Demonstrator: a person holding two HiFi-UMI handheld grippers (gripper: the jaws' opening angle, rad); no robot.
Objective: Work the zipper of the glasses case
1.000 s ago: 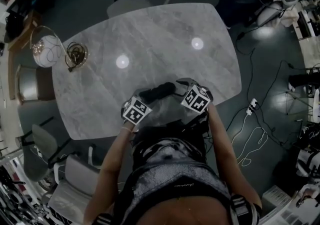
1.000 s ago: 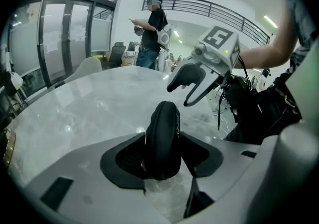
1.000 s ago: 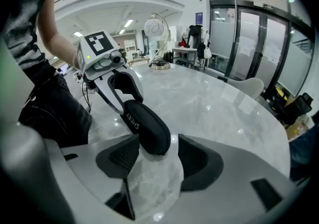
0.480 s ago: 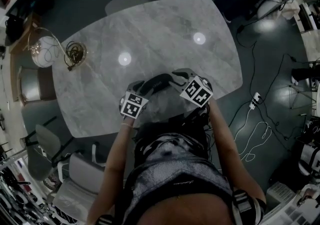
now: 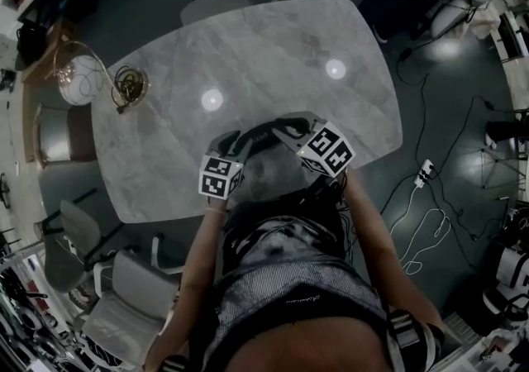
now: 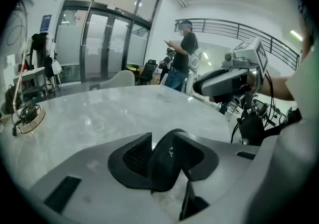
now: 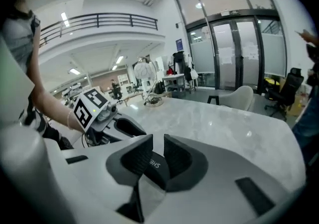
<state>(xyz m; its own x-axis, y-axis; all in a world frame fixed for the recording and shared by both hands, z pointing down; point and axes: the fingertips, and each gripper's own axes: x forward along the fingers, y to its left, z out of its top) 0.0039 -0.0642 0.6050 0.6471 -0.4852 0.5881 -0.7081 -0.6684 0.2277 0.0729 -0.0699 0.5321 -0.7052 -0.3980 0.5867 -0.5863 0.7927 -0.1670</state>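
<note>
glasses case (image 5: 263,135), long axis seemingly left-right

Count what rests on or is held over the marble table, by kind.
Glasses case: 1
Claws: 2, left claw and right claw, both just closed further on the case
Gold wire ornament: 1
Total: 4

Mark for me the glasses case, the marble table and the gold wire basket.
Glasses case (image 5: 263,135): head view, middle of its dark shell.
Marble table (image 5: 273,48): head view, bare top toward the far edge.
Gold wire basket (image 5: 128,87): head view, centre of its wirework.
</note>
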